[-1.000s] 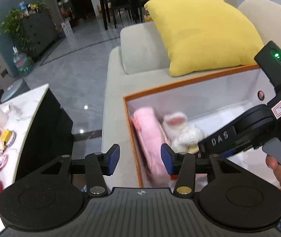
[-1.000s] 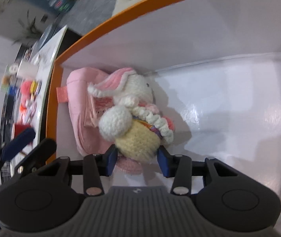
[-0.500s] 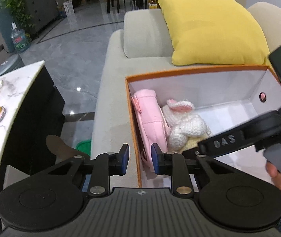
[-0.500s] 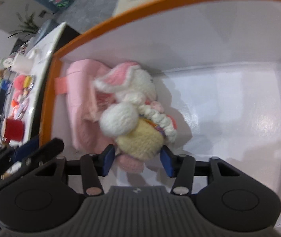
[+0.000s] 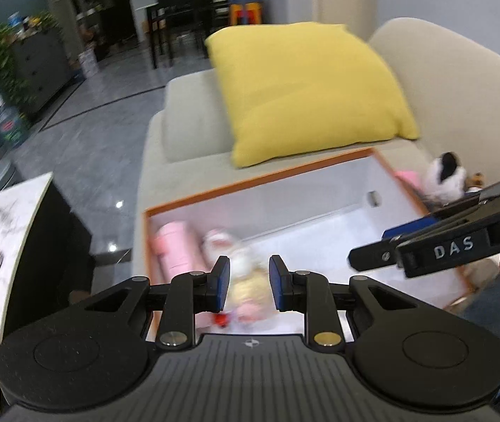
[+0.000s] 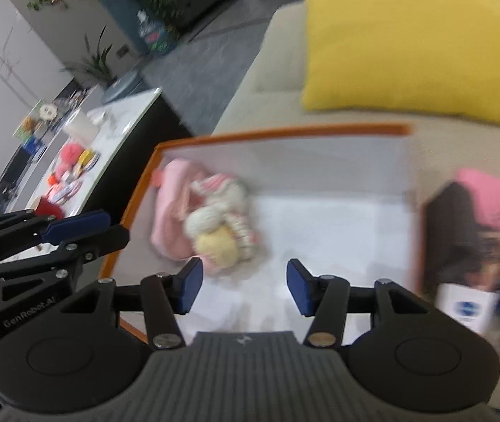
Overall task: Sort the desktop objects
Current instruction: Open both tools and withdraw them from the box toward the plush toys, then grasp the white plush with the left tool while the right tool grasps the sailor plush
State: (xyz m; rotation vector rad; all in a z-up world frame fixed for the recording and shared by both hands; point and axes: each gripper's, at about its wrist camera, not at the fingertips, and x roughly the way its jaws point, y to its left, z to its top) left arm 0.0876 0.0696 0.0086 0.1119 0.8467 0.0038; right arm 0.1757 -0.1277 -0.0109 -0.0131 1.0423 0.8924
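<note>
An orange-rimmed white box (image 5: pixel 257 179) sits on the sofa. Inside it, at the left end, a pink pouch (image 5: pixel 176 249) lies with a crocheted bunny toy (image 5: pixel 246 281) against it; both are blurred. My left gripper (image 5: pixel 249 283) hovers above the box's near left corner, its blue pads a narrow gap apart with nothing between them. My right gripper (image 6: pixel 244 286) hangs open and empty over the box floor, clear of the bunny toy (image 6: pixel 221 218). The left gripper (image 6: pixel 109 227) also shows at the left of the right wrist view.
A marble-topped table (image 6: pixel 123 130) at left carries several small colourful items (image 6: pixel 74 161). A yellow pillow (image 6: pixel 408 42) leans on the sofa behind the box. Right of the box lie a panda plush (image 5: pixel 443 176), a pink item and a white carton (image 6: pixel 466 307).
Both grippers have risen and drawn back from the box. The right jaws widened and left the bunny lying in the box. The left jaws narrowed.
</note>
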